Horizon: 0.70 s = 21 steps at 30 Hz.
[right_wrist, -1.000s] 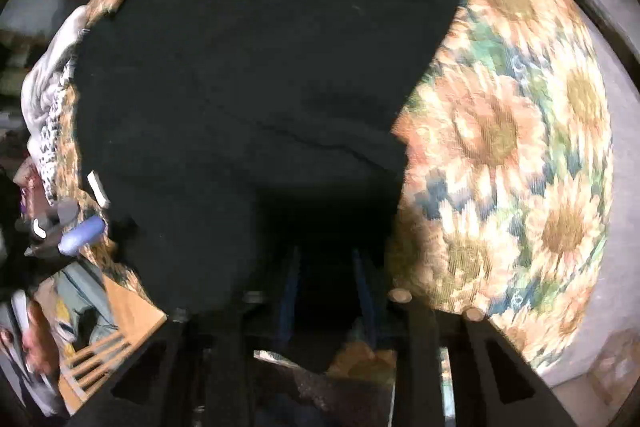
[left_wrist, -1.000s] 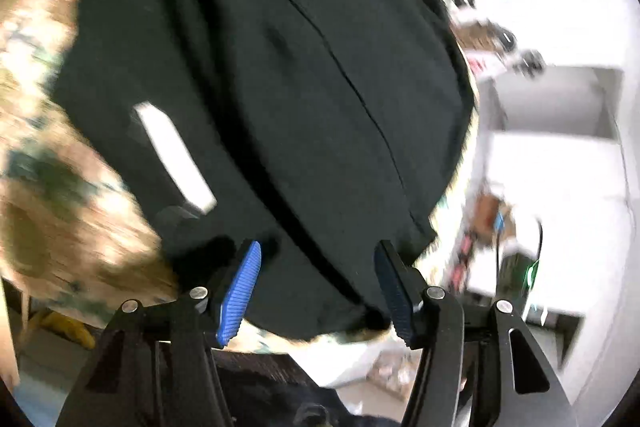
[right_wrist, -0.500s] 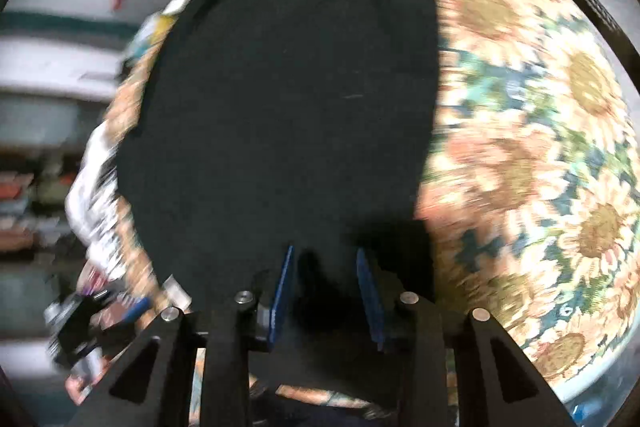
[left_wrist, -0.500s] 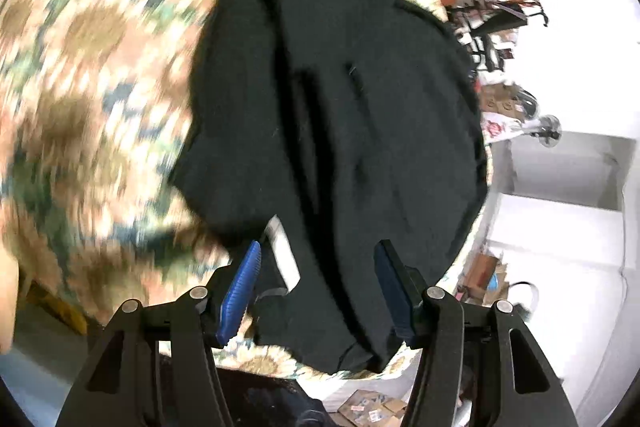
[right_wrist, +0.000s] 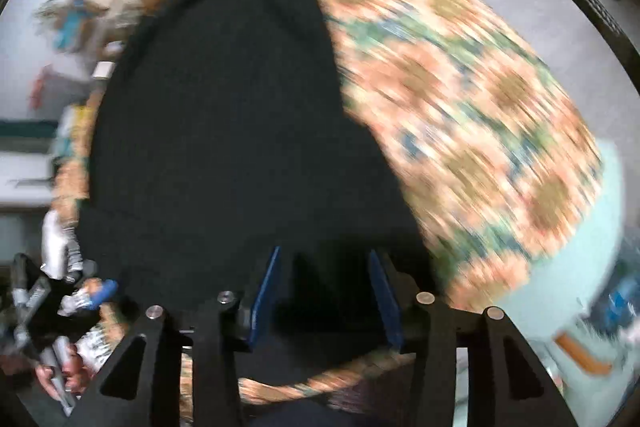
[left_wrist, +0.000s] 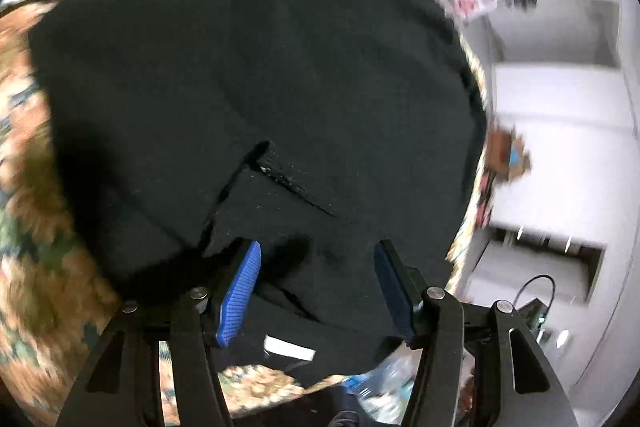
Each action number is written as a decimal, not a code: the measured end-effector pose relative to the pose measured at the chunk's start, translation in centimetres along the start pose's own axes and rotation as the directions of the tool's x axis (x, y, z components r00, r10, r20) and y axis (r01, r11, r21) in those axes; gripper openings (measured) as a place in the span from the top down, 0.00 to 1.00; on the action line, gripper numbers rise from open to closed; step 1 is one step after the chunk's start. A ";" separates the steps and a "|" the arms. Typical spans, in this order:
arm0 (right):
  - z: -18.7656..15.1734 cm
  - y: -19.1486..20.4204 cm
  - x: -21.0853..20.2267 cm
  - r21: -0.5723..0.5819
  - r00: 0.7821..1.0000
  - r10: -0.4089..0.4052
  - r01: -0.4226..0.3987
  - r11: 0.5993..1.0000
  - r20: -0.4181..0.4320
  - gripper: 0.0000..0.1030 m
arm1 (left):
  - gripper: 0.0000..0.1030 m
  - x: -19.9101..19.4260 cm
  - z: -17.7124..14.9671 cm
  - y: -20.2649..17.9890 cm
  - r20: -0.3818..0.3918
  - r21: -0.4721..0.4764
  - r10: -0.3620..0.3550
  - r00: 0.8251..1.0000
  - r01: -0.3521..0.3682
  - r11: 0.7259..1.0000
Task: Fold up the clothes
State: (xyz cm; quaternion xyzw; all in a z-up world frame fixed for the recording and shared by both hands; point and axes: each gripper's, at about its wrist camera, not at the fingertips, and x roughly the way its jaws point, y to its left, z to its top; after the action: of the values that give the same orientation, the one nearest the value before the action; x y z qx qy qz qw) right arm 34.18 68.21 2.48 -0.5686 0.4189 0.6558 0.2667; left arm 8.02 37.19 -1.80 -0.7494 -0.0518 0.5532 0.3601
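I see the black garment (left_wrist: 248, 75) lying folded on the sunflower-cloth desk (right_wrist: 472, 115), limp and light enough to sag, so I'd pinch a hemmed corner, with my left hand-held gripper (left_wrist: 316, 287) parted and empty, my right hand-held gripper (right_wrist: 324, 291) having just been opening, cloth below unpinched.
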 end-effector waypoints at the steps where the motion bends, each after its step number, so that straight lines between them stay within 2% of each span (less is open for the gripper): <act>1: -0.8 -1.1 0.0 0.043 1.000 -0.015 0.015 0.999 -0.007 0.53 | 0.42 0.5 -0.1 0.2 -0.013 0.002 0.011 1.000 -0.011 1.000; 2: -1.4 -2.3 -0.1 0.081 1.000 -0.008 0.010 0.997 -0.018 0.53 | 0.38 0.7 0.0 0.4 -0.005 -0.007 -0.012 1.000 0.012 1.000; 4: -2.7 -4.5 -0.7 0.104 0.998 -0.064 0.065 0.992 -0.015 0.53 | 0.26 1.0 0.2 0.5 0.002 -0.039 -0.060 0.998 0.060 0.997; 5: -3.3 -5.6 -1.1 0.114 0.996 -0.092 0.093 0.989 -0.013 0.51 | 0.26 1.0 0.3 0.9 0.004 -0.090 -0.075 0.997 0.076 0.993; 6: -3.9 -6.2 -1.4 0.085 0.988 -0.151 0.150 0.985 0.007 0.49 | 0.26 0.8 0.2 1.5 0.005 -0.131 -0.086 0.996 0.086 0.988; 8: -4.2 -5.9 -0.8 0.013 0.978 -0.209 0.209 0.978 0.002 0.44 | 0.26 0.8 0.4 2.1 -0.003 -0.193 -0.096 0.995 0.093 0.977; 10: -4.4 -5.2 0.3 -0.080 0.966 -0.257 0.255 0.964 -0.015 0.46 | 0.26 0.9 0.6 1.9 -0.023 -0.224 -0.077 0.997 0.070 0.972; 13: -3.9 -3.5 1.7 -0.188 0.954 -0.300 0.298 0.936 0.017 0.45 | 0.25 1.3 1.0 0.7 -0.052 -0.221 -0.016 0.999 0.004 0.975; 17: -2.7 -3.0 3.2 -0.254 0.922 -0.384 0.383 0.888 0.049 0.45 | 0.23 1.7 0.8 -0.7 -0.060 -0.177 0.069 0.996 -0.079 0.981; 20: -2.1 -3.0 2.9 -0.260 0.911 -0.407 0.411 0.874 0.071 0.45 | 0.18 1.8 0.5 -1.0 -0.052 -0.170 0.079 0.995 -0.087 0.982; 21: -2.3 -3.7 2.6 -0.245 0.900 -0.429 0.435 0.866 0.079 0.45 | 0.18 1.8 0.4 -1.0 -0.050 -0.167 0.082 0.995 -0.090 0.982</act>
State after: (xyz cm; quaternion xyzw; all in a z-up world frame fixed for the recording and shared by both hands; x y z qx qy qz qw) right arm 37.90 67.85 -0.98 -0.6705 0.1897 0.6341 0.3352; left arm 8.73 39.00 -2.67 -0.7904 -0.0584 0.5458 0.2720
